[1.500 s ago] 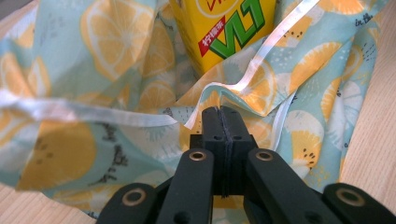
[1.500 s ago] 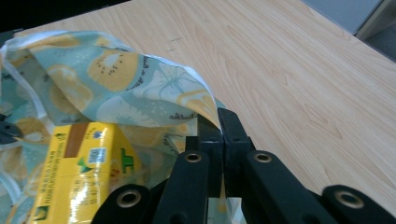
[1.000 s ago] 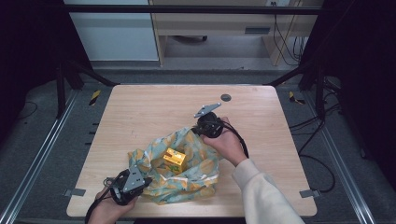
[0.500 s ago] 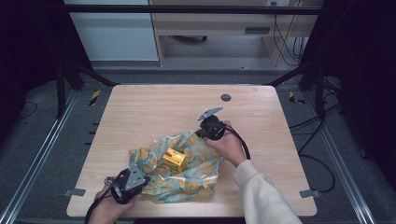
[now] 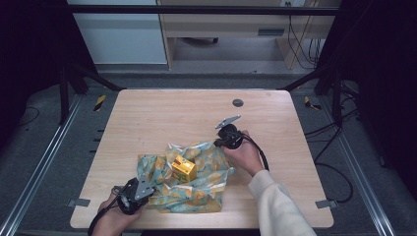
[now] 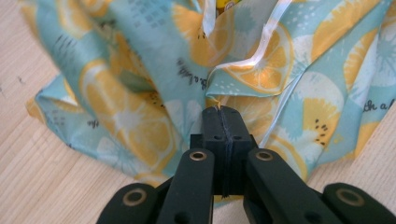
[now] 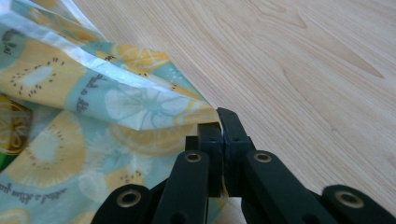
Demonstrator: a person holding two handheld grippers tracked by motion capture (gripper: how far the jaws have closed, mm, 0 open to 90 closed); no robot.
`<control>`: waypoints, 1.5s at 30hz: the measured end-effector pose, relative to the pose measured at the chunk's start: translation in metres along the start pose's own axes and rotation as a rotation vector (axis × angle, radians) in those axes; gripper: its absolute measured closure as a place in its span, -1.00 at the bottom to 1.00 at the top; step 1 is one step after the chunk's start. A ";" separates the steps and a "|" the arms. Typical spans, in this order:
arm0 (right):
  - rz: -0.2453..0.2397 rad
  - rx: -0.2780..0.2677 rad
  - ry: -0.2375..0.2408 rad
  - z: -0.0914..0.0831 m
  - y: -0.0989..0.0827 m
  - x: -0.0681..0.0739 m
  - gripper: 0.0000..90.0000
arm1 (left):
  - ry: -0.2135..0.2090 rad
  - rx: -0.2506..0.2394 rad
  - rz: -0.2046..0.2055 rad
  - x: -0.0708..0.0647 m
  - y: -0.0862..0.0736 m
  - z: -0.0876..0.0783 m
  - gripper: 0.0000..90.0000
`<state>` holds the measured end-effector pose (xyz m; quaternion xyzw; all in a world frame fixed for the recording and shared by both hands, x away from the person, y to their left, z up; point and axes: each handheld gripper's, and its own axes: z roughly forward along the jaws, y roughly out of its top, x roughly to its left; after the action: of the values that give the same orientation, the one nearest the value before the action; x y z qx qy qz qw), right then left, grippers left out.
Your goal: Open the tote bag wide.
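Pale wood grain runs across the table (image 5: 162,118), which stands on a dark floor framed by metal rails. At about 6 o'clock on that top a printed cloth (image 5: 196,182) lies spread and rumpled, with a small yellow box (image 5: 183,168) resting on its middle.

At 7 o'clock of the cloth, the left gripper (image 6: 223,122) is clamped on a gathered corner; its jaws are seen pressed flat together with the fabric pinched at their tips. At 2 o'clock of the cloth, the right gripper (image 7: 218,122) is likewise clenched, a thin edge of the far corner caught between its jaws just off the bare wood.

The step in hand is judged to be wrapping the box by folding opposite corners over it. It is best done if both pinches are kept firm, the right corner is lifted clear of the box's top edge before being carried across, and the left corner is held low as an anchor so that the box is not dragged.

The cloth is thin, limp and slightly glossy, teal with orange citrus slices and a pale hem. The box is rigid, squared and printed.
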<state>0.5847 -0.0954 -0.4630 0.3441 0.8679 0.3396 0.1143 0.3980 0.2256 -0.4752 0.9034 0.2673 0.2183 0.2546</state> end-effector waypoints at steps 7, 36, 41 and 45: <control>0.009 -0.001 -0.019 0.005 -0.002 -0.005 1.00 | 0.001 0.003 0.010 -0.003 0.000 0.000 1.00; 0.002 0.013 -0.106 0.016 0.002 -0.017 1.00 | -0.015 0.051 0.044 -0.008 0.001 0.002 1.00; -0.005 0.019 -0.115 0.016 0.002 -0.018 1.00 | -0.022 0.054 0.045 -0.009 0.001 0.002 1.00; -0.009 0.027 -0.123 0.016 0.002 -0.018 1.00 | -0.020 0.053 0.047 -0.010 0.001 0.001 1.00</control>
<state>0.6061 -0.0982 -0.4740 0.3621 0.8651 0.3058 0.1645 0.3917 0.2188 -0.4784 0.9180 0.2490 0.2079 0.2283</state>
